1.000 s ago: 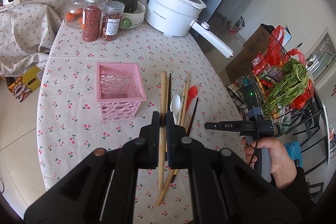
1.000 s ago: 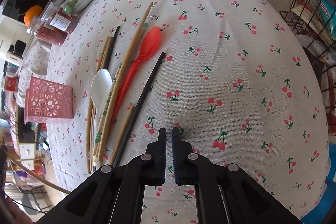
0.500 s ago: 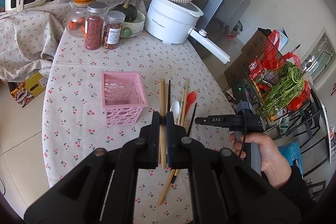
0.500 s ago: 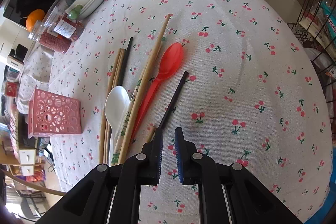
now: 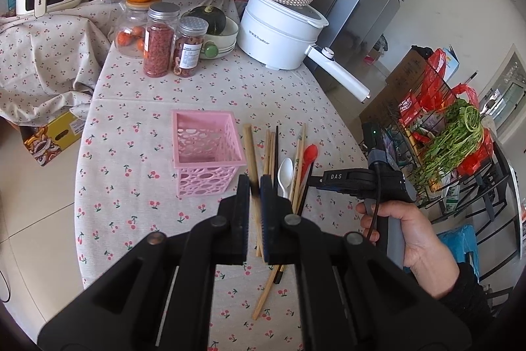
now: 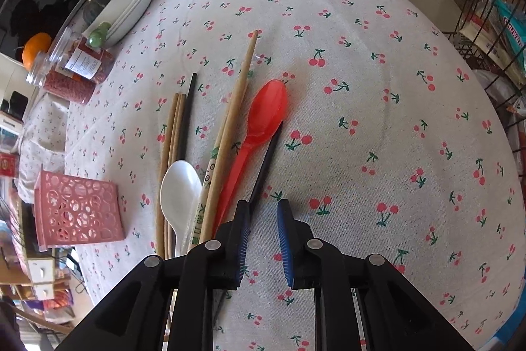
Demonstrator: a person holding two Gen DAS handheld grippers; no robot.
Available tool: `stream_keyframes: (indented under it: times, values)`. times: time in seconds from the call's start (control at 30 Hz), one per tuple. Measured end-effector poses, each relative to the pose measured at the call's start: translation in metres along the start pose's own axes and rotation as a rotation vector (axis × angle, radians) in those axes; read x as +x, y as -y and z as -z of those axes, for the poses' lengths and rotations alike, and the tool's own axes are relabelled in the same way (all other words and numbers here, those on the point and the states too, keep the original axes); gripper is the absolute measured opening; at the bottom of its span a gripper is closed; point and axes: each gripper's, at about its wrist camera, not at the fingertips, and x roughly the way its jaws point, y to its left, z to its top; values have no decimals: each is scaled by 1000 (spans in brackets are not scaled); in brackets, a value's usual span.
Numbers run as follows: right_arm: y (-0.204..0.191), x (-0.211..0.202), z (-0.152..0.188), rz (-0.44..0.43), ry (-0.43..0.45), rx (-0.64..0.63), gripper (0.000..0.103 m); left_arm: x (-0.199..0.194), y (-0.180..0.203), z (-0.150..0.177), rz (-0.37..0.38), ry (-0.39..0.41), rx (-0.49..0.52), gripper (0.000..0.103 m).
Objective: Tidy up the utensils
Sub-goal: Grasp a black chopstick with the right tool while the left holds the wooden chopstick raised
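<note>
My left gripper (image 5: 255, 186) is shut on a thick wooden chopstick (image 5: 249, 147), held above the cloth just right of the pink perforated basket (image 5: 205, 183). On the cherry-print tablecloth lie several wooden chopsticks (image 6: 174, 134), a white spoon (image 6: 180, 186), a red spoon (image 6: 266, 111) and two black chopsticks. My right gripper (image 6: 263, 213) points steeply down over the near end of the right-hand black chopstick (image 6: 268, 160). Its jaws are opening, with only cloth showing between them; the chopstick's end runs under the left finger. A hand holds that gripper (image 5: 312, 180) in the left wrist view.
A white electric pot (image 5: 279, 35) with a long handle, jars (image 5: 157, 45), a bowl and a microwave stand at the table's back. A wire rack (image 5: 453, 134) with greens and bags sits beyond the right table edge. The pink basket (image 6: 79, 213) is left of the utensils.
The right gripper slid left toward the black chopstick and its jaws parted. The left gripper kept its hold on the wooden chopstick and stayed about where it was.
</note>
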Motion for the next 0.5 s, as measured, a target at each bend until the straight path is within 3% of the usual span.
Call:
stream_keyframes:
  times: [0.23, 0.37, 0.5]
  values:
    - [-6, -2, 2, 84, 29, -47, 14, 3, -1, -2, -9, 0, -2, 7]
    - [-22, 1, 7, 177, 46, -159, 10, 3, 1, -2, -7, 1, 2, 7]
    - [-18, 2, 6, 162, 35, -167, 5, 1, 2, -1, -1, 2, 4, 7]
